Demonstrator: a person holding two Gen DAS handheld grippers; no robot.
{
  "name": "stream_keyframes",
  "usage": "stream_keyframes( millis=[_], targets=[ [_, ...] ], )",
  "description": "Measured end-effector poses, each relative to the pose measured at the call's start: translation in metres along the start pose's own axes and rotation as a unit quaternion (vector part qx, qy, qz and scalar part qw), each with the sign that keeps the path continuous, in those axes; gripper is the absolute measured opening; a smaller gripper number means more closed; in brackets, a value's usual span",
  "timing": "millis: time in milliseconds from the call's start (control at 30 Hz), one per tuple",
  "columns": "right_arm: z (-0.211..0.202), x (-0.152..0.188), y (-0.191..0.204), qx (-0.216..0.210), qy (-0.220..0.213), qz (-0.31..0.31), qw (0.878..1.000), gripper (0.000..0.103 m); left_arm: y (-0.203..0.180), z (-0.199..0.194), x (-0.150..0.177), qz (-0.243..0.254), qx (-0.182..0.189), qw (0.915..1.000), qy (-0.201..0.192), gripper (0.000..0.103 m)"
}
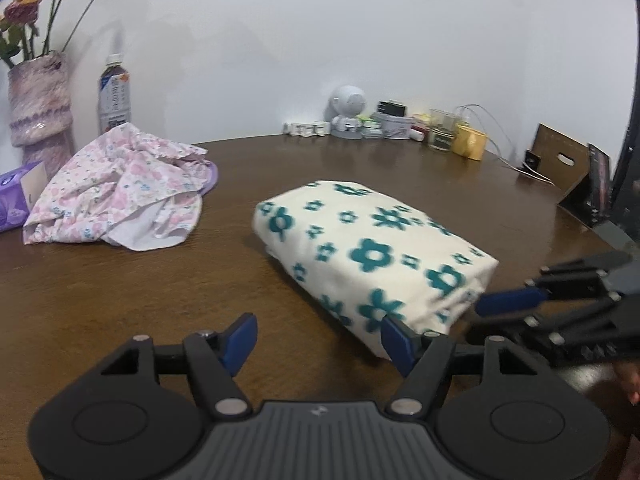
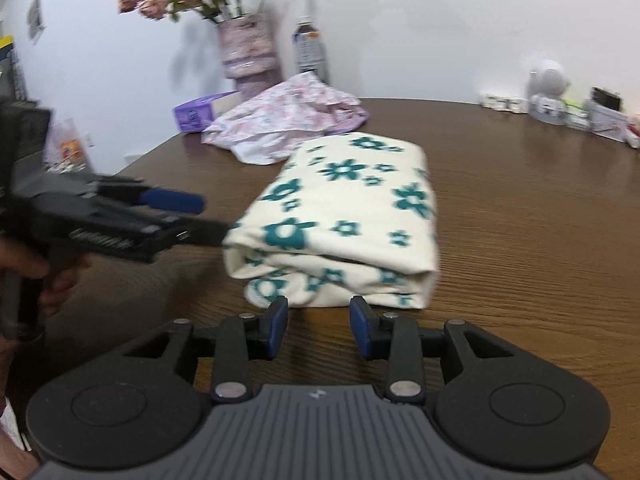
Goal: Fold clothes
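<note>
Two hand-held grippers flank a folded cream garment printed with teal flowers (image 1: 372, 256) on a dark wood counter (image 1: 120, 300), the bundle lying near the middle of the surface with its layered edges turned toward the right gripper. The left gripper (image 1: 318, 338), nearest the lens in its own view, has its blue-padded jaws spread wide and empty, one pad touching or just beside the bundle's near corner; the frame does not settle which. The right gripper (image 2: 319, 322) sits just short of the bundle's open end, its jaws parted by a narrower gap and gripping nothing. In the right wrist view the left gripper reaches in from the bundle's left side, its tip against the cloth. Beyond the bundle, on its far left, a crumpled pink floral garment (image 1: 120, 192) lies unfolded in a heap, with a purple tissue box (image 2: 200, 112) just beside it. Behind that heap, against the white wall, stand a pink-and-purple vase (image 1: 38, 104) of faded roses and a plastic drink bottle (image 1: 115, 94). Farther back to the bundle's right, along the wall, sit a small white robot-shaped figure (image 1: 348, 112), a cluster of small boxes and jars, a yellow cup (image 1: 472, 142) and a brown cardboard piece (image 1: 560, 164) with a slot handle.
</note>
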State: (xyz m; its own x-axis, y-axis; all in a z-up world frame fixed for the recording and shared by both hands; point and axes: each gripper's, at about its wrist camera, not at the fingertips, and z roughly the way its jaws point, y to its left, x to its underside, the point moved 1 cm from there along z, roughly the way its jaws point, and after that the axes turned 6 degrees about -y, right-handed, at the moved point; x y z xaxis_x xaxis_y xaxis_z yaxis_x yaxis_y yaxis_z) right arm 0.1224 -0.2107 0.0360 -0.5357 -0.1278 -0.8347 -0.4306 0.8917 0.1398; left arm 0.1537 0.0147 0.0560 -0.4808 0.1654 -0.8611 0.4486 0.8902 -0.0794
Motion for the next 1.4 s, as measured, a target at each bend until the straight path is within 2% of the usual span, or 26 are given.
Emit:
stream_keyframes(
  millis=[300, 567, 633, 667, 733, 767, 800, 833, 900, 1067, 1233, 1300, 1400],
  targets=[
    [-0.002, 0.002, -0.012, 0.057, 0.004, 0.003, 0.998, 0.035, -0.025, 0.005, 0.004, 0.017, 0.035, 0.9992, 0.012, 0.067],
    [-0.006, 0.004, -0.031, 0.098, -0.011, 0.021, 0.995, 0.037, -0.027, 0.019, 0.007, 0.014, 0.031, 0.9993, 0.015, 0.067],
    [-0.005, 0.003, -0.033, 0.098, -0.016, 0.019, 0.995, 0.037, -0.026, 0.022, 0.006, 0.011, 0.028, 0.9995, 0.013, 0.062],
    [-0.004, 0.002, -0.033, 0.096, -0.018, 0.017, 0.995, 0.037, -0.025, 0.023, 0.006, 0.007, 0.026, 0.9996, 0.012, 0.053],
    [0.0, 0.001, -0.034, 0.09, -0.021, 0.014, 0.996, 0.037, -0.022, 0.023, 0.005, -0.003, 0.029, 0.9995, 0.007, 0.044],
    [0.002, 0.0, -0.034, 0.085, -0.021, 0.013, 0.996, 0.037, -0.02, 0.023, 0.005, -0.007, 0.031, 0.9995, 0.005, 0.035],
    [0.004, 0.0, -0.033, 0.08, -0.022, 0.011, 0.996, 0.037, -0.019, 0.022, 0.005, -0.01, 0.03, 0.9995, 0.002, 0.029],
    [0.007, 0.0, -0.032, 0.074, -0.021, 0.011, 0.997, 0.035, -0.017, 0.021, 0.005, -0.014, 0.029, 0.9995, 0.0, 0.027],
    [0.007, -0.001, -0.027, 0.055, -0.027, 0.014, 0.998, 0.022, -0.012, 0.018, 0.006, -0.021, 0.027, 0.9994, -0.004, 0.026],
    [0.006, -0.001, -0.005, 0.022, -0.021, -0.008, 1.0, 0.019, 0.003, 0.011, 0.01, -0.051, 0.005, 0.9987, -0.01, 0.025],
    [0.004, -0.003, -0.004, 0.036, -0.03, -0.006, 0.999, 0.02, -0.003, 0.007, 0.012, -0.041, 0.009, 0.9989, -0.02, 0.023],
    [0.005, -0.002, -0.003, 0.04, -0.03, -0.009, 0.999, 0.02, -0.002, 0.009, 0.014, -0.052, 0.009, 0.9984, -0.021, 0.009],
    [0.007, 0.0, 0.004, 0.051, -0.033, -0.036, 0.998, 0.015, 0.006, 0.011, 0.016, -0.086, 0.012, 0.996, -0.023, 0.005]
  ],
)
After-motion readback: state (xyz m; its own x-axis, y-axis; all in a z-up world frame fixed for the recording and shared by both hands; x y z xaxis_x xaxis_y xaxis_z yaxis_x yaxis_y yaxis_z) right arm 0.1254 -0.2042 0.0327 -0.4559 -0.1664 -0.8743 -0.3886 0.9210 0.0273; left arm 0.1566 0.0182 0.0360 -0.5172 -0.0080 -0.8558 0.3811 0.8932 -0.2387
